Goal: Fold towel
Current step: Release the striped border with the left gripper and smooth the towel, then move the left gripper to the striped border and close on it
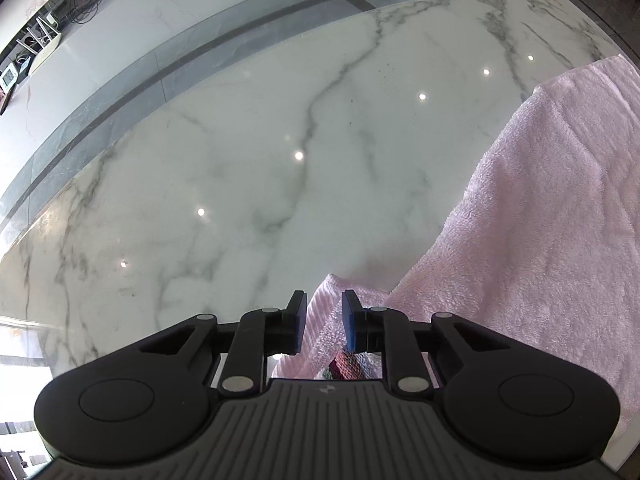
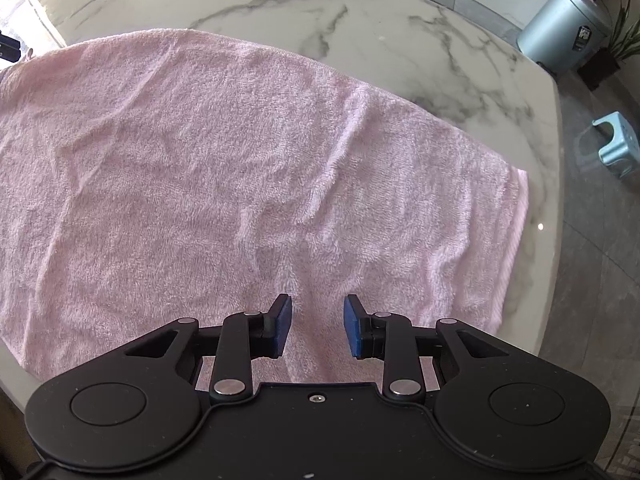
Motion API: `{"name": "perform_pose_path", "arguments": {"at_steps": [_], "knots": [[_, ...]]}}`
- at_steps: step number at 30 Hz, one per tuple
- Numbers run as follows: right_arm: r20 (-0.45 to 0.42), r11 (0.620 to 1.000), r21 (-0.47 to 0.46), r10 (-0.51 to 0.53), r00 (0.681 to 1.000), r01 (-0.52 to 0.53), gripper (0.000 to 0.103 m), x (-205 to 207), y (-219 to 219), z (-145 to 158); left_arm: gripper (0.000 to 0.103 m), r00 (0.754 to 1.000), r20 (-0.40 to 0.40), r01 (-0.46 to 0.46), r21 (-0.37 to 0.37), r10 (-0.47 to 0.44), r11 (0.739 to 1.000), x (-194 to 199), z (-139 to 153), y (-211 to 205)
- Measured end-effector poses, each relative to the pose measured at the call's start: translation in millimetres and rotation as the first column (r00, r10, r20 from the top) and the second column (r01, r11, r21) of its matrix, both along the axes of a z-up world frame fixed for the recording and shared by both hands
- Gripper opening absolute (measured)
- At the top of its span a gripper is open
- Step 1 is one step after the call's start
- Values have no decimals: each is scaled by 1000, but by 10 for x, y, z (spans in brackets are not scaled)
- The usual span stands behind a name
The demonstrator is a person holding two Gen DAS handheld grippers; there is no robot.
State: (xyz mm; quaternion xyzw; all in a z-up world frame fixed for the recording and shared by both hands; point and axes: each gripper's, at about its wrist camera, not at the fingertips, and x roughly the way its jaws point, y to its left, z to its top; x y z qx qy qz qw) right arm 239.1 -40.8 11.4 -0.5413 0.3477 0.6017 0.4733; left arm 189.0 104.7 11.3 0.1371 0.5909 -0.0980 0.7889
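Note:
A pink terry towel [image 2: 240, 160] lies spread on the white marble table [image 2: 400, 40], with its right hem near the table's right edge. My right gripper [image 2: 318, 326] points down at the towel's near edge. Its blue pads stand narrowly apart with a raised ridge of towel pinched between them, and creases run toward that spot. In the left wrist view the towel [image 1: 540, 220] rises as a slanted sheet on the right. My left gripper [image 1: 325, 320] is shut on a ribbed hem corner of the towel, which fills the narrow gap between the pads.
Bare marble table [image 1: 240, 160] stretches ahead and left of the left gripper. On the floor past the table's right edge stand a blue-grey bin [image 2: 560, 28], a potted plant [image 2: 624, 36] and a small light-blue stool [image 2: 616, 144]. A small patterned patch [image 1: 344, 364] shows below the left pads.

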Motion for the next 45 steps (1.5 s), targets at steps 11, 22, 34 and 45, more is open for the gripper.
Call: {"name": "perform_pose_path", "arguments": {"at_steps": [11, 22, 34, 45], "knots": [[-5, 1000, 8, -14, 1000, 14, 26, 29, 31, -59, 21, 999, 27, -36, 7, 36, 999, 8, -99, 39], [-16, 1000, 1, -21, 1000, 21, 26, 47, 62, -103, 23, 977, 112, -186, 51, 180, 981, 148, -83, 286], [-28, 999, -6, -48, 998, 47, 26, 42, 23, -147, 28, 946, 168, -301, 128, 279, 945, 241, -75, 580], [-56, 995, -8, -100, 993, 100, 41, 144, 9, -219, 26, 940, 201, -304, 119, 277, 945, 250, -82, 561]]}}
